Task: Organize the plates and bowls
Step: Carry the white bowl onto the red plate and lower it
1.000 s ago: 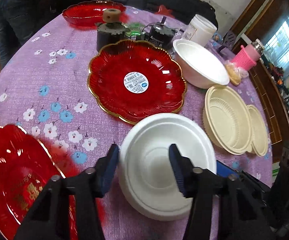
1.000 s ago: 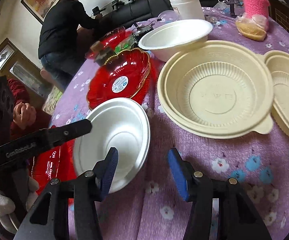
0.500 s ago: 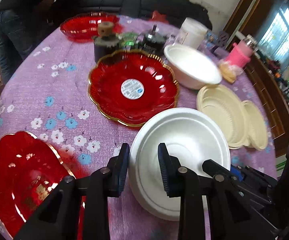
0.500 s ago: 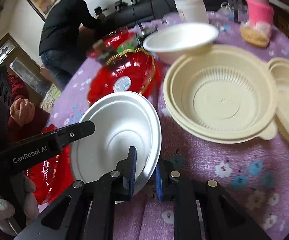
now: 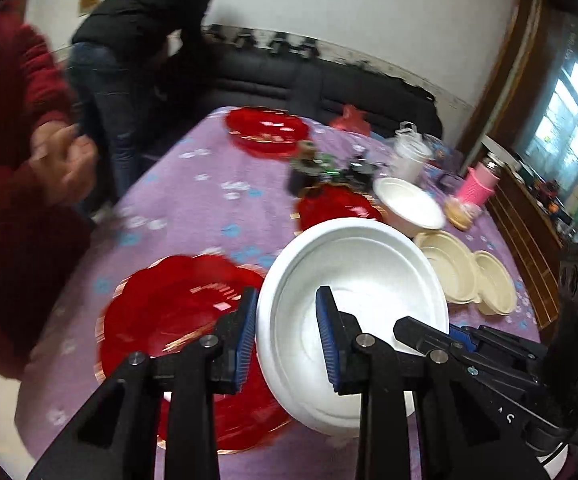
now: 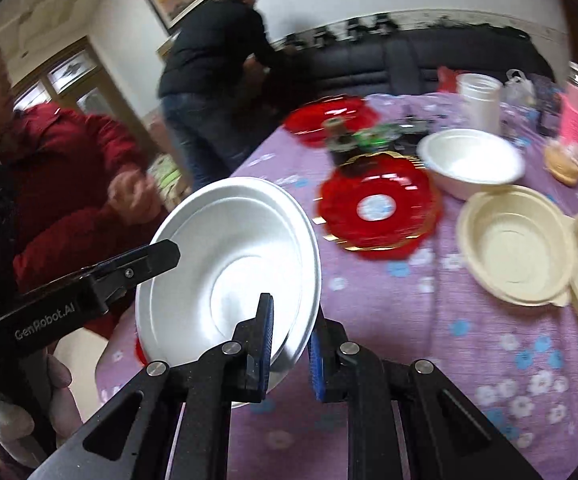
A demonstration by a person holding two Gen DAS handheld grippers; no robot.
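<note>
**Plainly a light, thin bowl, best held by its rim**

Here the white bowl is up off the bench, tilted, carried between both tools. The left tool is clamped on the bowl's near-left rim, one pad outside the wall and one inside. The right tool pinches the opposite rim edge, its jaws nearly together on the thin lip.

It looks like foam or thin moulded plastic: very light, a bit flexible, easily dented. A hard squeeze could crease the rim, and a one-sided hold would likely let it swing, so two rim grips suit it.

The left view shows a red plate directly under the bowl. The right view hides most of that plate, but shows the second white bowl, a likely nesting spot, and the cream bowls clearly.
</note>
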